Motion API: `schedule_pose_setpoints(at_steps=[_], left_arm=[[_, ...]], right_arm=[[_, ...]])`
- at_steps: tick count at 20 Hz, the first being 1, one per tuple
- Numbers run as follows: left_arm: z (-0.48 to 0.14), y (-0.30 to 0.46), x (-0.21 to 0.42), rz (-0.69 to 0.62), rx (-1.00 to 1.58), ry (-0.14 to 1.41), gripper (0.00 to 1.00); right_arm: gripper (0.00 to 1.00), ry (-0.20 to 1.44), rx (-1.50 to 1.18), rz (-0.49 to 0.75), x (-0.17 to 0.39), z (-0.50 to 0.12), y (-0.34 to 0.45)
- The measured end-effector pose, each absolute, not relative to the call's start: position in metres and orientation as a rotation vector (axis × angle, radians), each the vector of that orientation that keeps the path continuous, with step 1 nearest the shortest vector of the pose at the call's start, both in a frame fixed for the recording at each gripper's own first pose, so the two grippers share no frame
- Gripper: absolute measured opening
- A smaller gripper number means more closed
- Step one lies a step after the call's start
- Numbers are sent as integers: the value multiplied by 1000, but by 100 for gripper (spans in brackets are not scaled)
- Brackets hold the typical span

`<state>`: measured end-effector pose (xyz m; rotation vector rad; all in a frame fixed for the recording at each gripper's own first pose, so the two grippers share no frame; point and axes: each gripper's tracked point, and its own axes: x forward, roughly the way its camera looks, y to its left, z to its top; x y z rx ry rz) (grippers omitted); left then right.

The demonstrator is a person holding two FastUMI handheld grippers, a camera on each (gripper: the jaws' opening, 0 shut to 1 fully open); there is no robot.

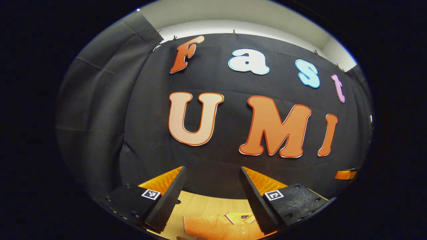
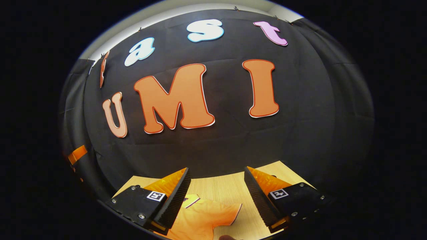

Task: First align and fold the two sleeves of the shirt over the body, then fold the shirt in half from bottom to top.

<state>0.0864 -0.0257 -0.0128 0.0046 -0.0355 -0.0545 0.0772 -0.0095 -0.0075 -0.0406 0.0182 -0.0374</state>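
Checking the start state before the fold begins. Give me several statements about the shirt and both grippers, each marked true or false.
1. The left gripper is open and holds nothing. True.
2. The right gripper is shut on a sleeve. False: its fingers stand apart, above the shirt.
3. The shirt lies on a wooden table. True.
4. The shirt is blue. False: it is orange.
5. In the right gripper view, a short sleeve lies spread outward, not yet folded over the body. True.

Black cloth wall (image 1: 100,110), white wall above (image 1: 233,13), wooden table (image 2: 223,188).
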Motion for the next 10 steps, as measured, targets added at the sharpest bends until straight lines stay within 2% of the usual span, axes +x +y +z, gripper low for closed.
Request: schedule_pose_setpoints(at_steps=[2,10], left_arm=[[-20,-19,96,-43,28,-4,97],[-36,6,106,-10,55,45,97]], right_arm=[[98,11,-53,-59,79,-8,-9],[97,69,-51,-113,80,-19,-16]])
